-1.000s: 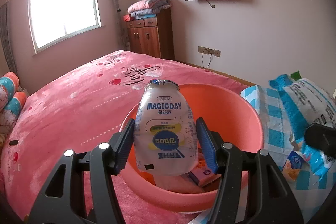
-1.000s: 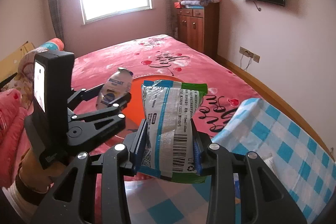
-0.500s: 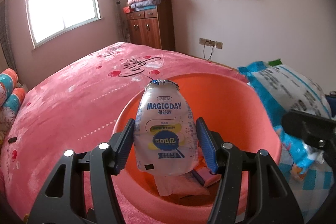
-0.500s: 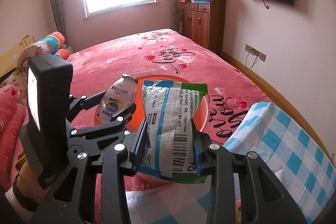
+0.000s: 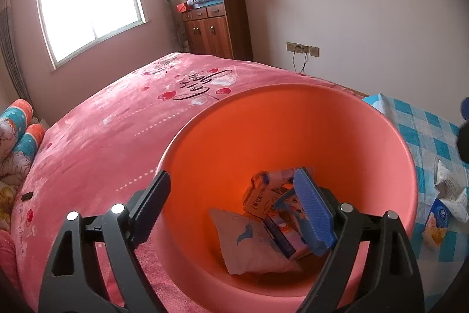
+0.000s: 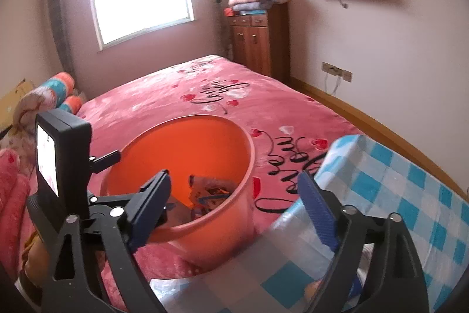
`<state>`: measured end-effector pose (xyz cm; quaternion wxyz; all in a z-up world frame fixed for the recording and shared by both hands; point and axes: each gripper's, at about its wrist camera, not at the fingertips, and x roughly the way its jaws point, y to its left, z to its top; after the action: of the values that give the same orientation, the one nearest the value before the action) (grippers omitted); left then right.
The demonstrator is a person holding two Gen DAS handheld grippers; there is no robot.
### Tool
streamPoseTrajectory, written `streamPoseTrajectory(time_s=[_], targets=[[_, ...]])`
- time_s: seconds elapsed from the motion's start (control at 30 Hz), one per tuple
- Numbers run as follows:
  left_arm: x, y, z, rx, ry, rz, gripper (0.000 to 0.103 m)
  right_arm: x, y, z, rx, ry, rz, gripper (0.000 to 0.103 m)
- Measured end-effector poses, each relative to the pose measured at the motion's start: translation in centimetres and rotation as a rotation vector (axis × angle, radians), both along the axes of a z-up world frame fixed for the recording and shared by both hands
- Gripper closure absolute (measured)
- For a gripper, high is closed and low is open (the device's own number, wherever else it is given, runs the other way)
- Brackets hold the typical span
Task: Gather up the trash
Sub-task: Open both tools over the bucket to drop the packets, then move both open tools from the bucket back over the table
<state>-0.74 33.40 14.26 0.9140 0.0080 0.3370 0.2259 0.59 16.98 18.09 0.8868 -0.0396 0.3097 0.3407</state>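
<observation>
Both our claws had just opened: the left claw (image 5: 231, 210) and right claw (image 6: 237, 201) stood empty, their trash dropped toward the round orange plastic basin (image 5: 293, 119).

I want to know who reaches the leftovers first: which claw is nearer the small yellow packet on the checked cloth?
Probably the left. The yellow packet lies just right of the left claw, over the orange basin. The right claw's view doesn't clearly show it.
</observation>
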Motion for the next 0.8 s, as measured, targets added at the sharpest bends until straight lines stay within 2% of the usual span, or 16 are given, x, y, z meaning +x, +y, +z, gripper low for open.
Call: streamPoseTrajectory(time_s=[0.33, 0.8], targets=[[-0.6, -1.6, 0.9, 0.031, -0.004, -0.019, 0.015, -0.5, -4.8, -1.4, 0.039, 0.046, -0.103, 0.01], [-2.1, -6.0, 2.0, 0.066, -0.013, -0.086, 0.015, -2.9, -10.7, -3.2, 0.064, 0.065, -0.205, 0.009]])
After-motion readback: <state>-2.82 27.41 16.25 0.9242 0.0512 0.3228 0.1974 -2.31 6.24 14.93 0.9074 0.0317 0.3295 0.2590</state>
